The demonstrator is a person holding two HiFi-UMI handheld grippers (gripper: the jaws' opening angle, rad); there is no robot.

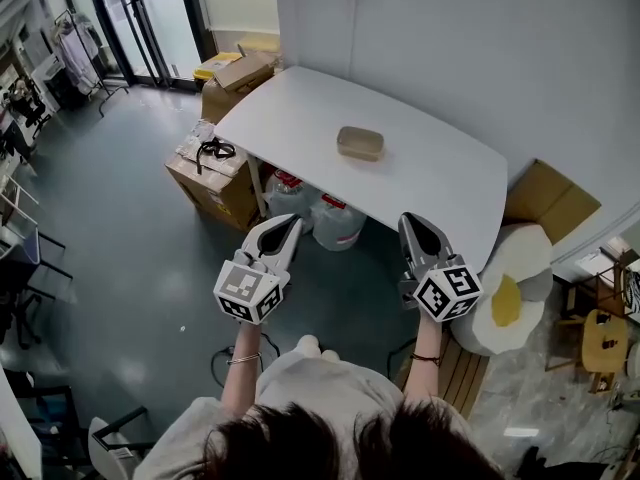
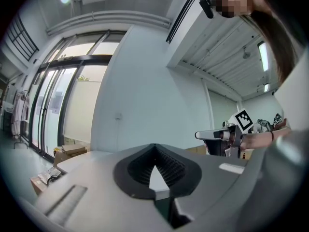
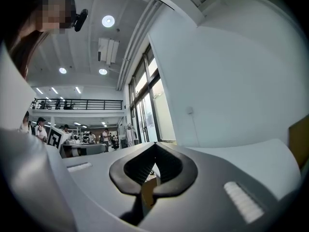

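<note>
Seems light, stiff and smooth, best pinched across its narrow width: shallow tan rectangular box (image 1: 360, 143) at upper centre on the white counter (image 1: 440, 173), well apart from left tongs (image 1: 292, 222) and right tongs (image 1: 411, 219), both pressed together, empty.

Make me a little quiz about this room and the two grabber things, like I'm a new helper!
1. True or false: the left gripper holds the box.
2. What stands under the table? A) jugs B) a bicycle C) a fridge
3. Fill in: the right gripper has its fingers ___ (open or shut).

Key:
1. False. It holds nothing, and the box lies on the table, well apart from both grippers.
2. A
3. shut
</note>
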